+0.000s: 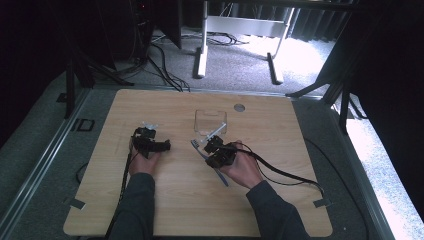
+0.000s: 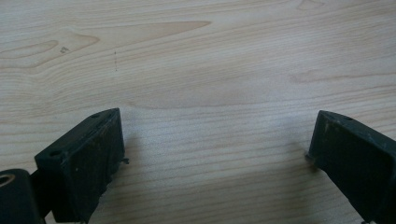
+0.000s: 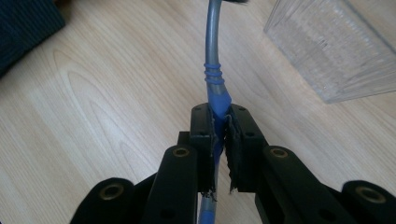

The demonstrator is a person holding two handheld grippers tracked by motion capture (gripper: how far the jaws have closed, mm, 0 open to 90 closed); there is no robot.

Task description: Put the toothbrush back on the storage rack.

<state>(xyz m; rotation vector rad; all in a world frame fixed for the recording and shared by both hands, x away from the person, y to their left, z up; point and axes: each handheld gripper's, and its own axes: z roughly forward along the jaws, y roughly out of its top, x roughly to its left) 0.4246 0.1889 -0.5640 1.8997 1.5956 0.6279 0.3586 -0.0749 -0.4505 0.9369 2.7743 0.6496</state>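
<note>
A blue and grey toothbrush point(image 3: 213, 74) is clamped by its handle in my right gripper point(image 3: 220, 116), its neck running away from the jaws. In the high view the toothbrush point(image 1: 196, 145) has its head toward the left of a clear plastic cup point(image 1: 210, 122) and its handle end sticking out below the hand. My right gripper point(image 1: 216, 150) sits just in front of the cup. My left gripper point(image 1: 152, 145) rests on the wooden table point(image 1: 280, 150), to the left, open, and its black fingers point(image 2: 88, 154) stand wide apart over bare wood.
The ribbed clear cup point(image 3: 327, 46) stands at the upper right of the right gripper view. A round grey grommet point(image 1: 239, 107) sits near the table's far edge. Black cables trail from both grippers. A white desk frame point(image 1: 240, 30) stands on the carpet beyond the table.
</note>
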